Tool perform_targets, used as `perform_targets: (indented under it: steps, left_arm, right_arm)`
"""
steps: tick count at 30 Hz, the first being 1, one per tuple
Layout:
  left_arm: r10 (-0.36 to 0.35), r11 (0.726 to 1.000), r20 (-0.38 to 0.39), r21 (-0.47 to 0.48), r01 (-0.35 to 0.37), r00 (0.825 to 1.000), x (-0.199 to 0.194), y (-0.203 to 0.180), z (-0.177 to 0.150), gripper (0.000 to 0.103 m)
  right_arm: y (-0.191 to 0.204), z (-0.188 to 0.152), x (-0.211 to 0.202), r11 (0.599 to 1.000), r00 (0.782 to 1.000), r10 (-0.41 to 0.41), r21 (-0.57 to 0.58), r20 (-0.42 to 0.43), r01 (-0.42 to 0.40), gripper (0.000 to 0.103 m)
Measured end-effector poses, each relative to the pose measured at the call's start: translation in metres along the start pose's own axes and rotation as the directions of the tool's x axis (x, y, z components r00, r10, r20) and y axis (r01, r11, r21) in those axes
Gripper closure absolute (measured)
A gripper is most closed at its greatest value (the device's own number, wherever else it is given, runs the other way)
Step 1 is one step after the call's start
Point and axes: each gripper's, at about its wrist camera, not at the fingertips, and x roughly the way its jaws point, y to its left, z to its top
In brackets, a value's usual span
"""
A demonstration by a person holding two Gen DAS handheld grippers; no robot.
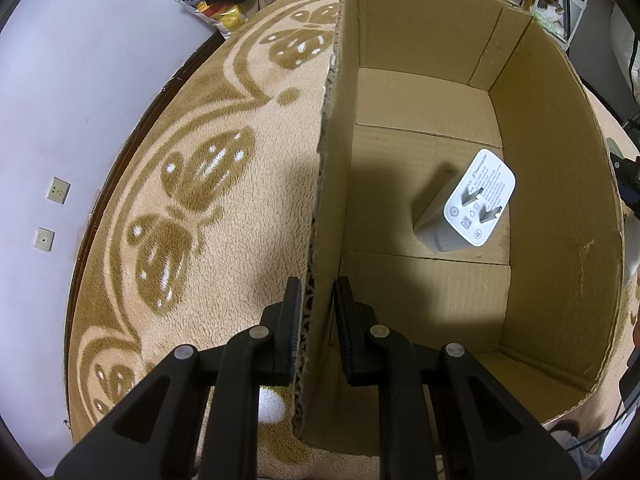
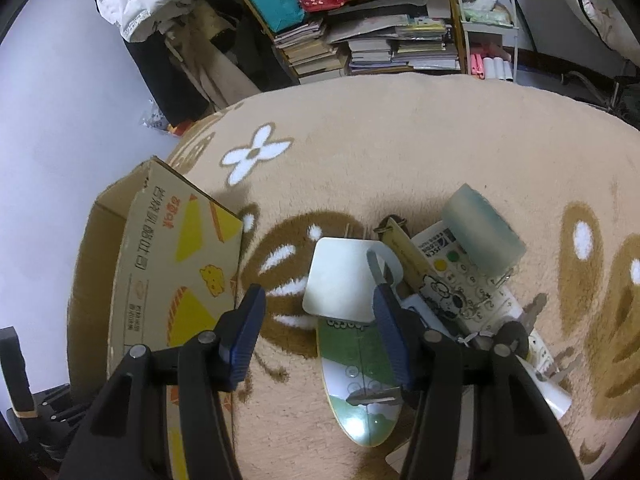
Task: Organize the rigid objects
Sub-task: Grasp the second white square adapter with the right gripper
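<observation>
While you straddled the left wall of the cardboard box [image 1: 560, 184] with your left gripper [image 1: 317, 320], one black finger stood outside the wall and one inside, each close against the cardboard, pinching it. Inside the box, a white charger [image 1: 468, 204] lay tilted on the flapped floor toward the right wall, its printed plug face and two metal prongs turned up at the camera.

Your right gripper [image 2: 320, 332] hovered with its blue-padded fingers spread wide and nothing between them. Just beyond its tips, a small pile lay on the blanket [image 2: 400, 140]: a white square tag [image 2: 340, 276] resting on the far end of a green-and-white oval board [image 2: 360, 380]; to the right of that, a yellow ruler [image 2: 408, 256], a white remote control [image 2: 472, 284] with coloured buttons, and a pale green roll of tape [image 2: 480, 228] propped on the remote's far end. Keys [image 2: 536, 312] lay at the pile's right edge. From that camera the box stood near left, its outer side printed in yellow and orange.

The surface was a fleecy beige blanket patterned with brown leaves and a white flower. At the far side stood shelves [image 2: 380, 40] crammed with books; a pale wall [image 1: 80, 100] with two outlets ran along the left.
</observation>
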Motion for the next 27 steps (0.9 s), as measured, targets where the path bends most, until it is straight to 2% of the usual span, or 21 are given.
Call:
perform_targets:
  steps: [9,13,15,22,27]
  left_arm:
    - [0.003,1.000,-0.003,0.002,-0.003,1.000,0.001,-0.001,-0.001,0.086]
    - [0.006,1.000,-0.004,0.005,-0.006,1.000,0.001,-0.001,-0.001,0.086]
    - [0.006,1.000,-0.005,0.005,-0.006,1.000,0.002,-0.001,-0.001,0.086]
    - [0.007,1.000,-0.006,0.006,-0.007,1.000,0.002,-0.001,-0.001,0.086]
    - [0.007,1.000,-0.006,0.007,-0.007,1.000,0.002,0.000,-0.002,0.086]
  right_arm:
    - [0.007,0.003,0.009,0.998,0.999,-0.045,-0.041,0.009,0.045,0.037]
    - [0.012,0.002,0.013,0.993,0.996,-0.091,-0.072,0.003,0.091,0.036]
    - [0.014,0.002,0.015,0.992,0.995,-0.098,-0.080,0.003,0.098,0.032]
    - [0.019,0.001,0.021,0.989,0.993,-0.117,-0.089,0.015,0.118,0.030]
    - [0.020,0.001,0.025,0.985,0.990,-0.142,-0.100,0.011,0.142,0.034]
